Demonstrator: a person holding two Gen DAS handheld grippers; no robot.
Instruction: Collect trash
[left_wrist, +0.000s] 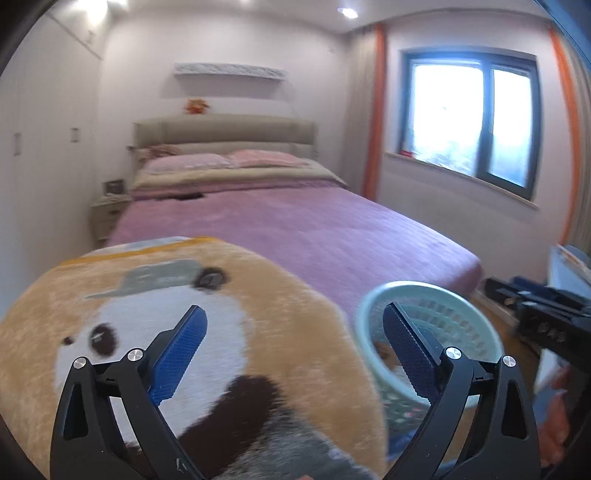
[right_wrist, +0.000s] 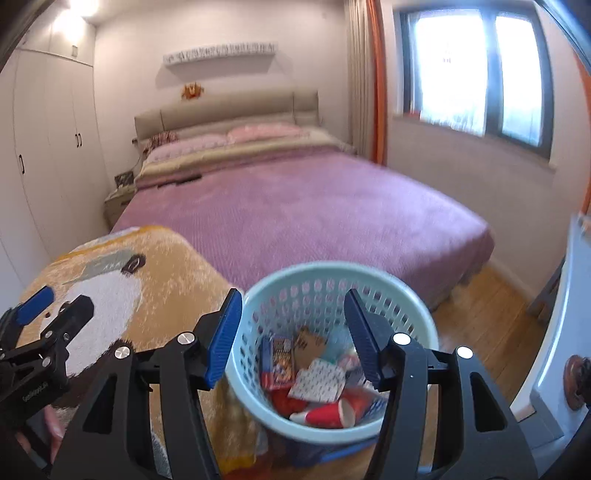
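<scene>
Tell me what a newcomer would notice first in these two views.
The panda blanket fills the foreground on the left, under the open left gripper. Beside it on the right stands a pale green perforated basket holding a red paper cup and wrappers, framed by the open right gripper. Behind spreads the purple-covered bed.

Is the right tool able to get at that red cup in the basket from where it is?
Probably yes. The right tool is open above the basket, whose top is uncovered, and the red cup lies on top of the other trash, nothing over it.
</scene>
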